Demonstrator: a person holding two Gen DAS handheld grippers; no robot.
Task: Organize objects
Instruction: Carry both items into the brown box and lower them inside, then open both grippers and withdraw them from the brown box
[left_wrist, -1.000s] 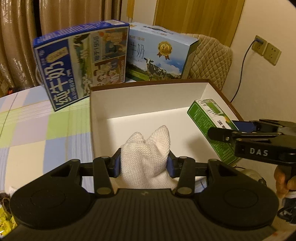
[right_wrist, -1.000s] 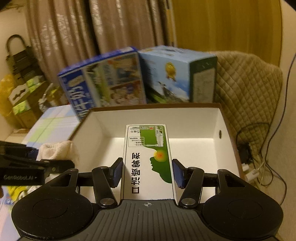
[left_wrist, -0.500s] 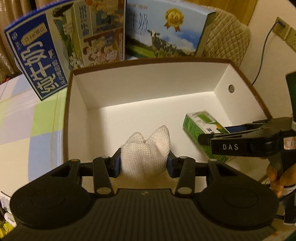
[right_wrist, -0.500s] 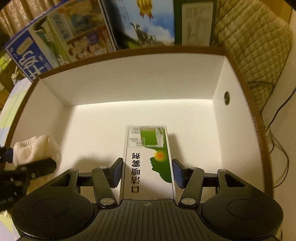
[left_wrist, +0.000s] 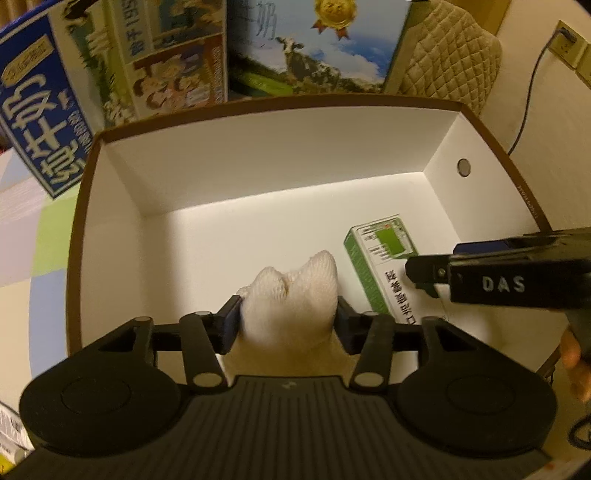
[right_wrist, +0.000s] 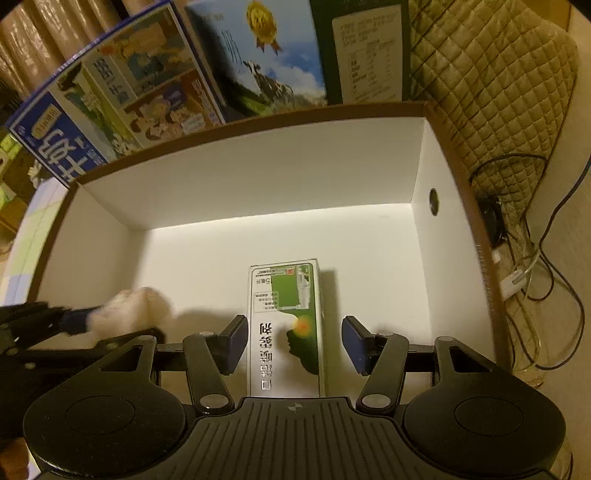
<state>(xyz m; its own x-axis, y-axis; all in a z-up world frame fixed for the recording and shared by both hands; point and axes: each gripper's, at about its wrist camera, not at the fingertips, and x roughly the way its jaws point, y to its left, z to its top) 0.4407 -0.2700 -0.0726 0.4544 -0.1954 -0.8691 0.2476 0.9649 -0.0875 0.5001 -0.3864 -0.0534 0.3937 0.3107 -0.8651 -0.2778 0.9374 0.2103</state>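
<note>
Right wrist view: right gripper (right_wrist: 291, 339) has parted its jaws, leaving green carton (right_wrist: 284, 325) on the box (right_wrist: 236, 184) floor; left gripper (left_wrist: 288, 319) stays clamped on white cloth (left_wrist: 291, 291), probably next to drop.

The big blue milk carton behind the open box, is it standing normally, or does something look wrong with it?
It looks askew. The blue milk carton tilts to one side behind the open box, with its large printed characters running sideways, while the cow-print milk carton beside it stands nearly square. No damage or spill is visible.
</note>
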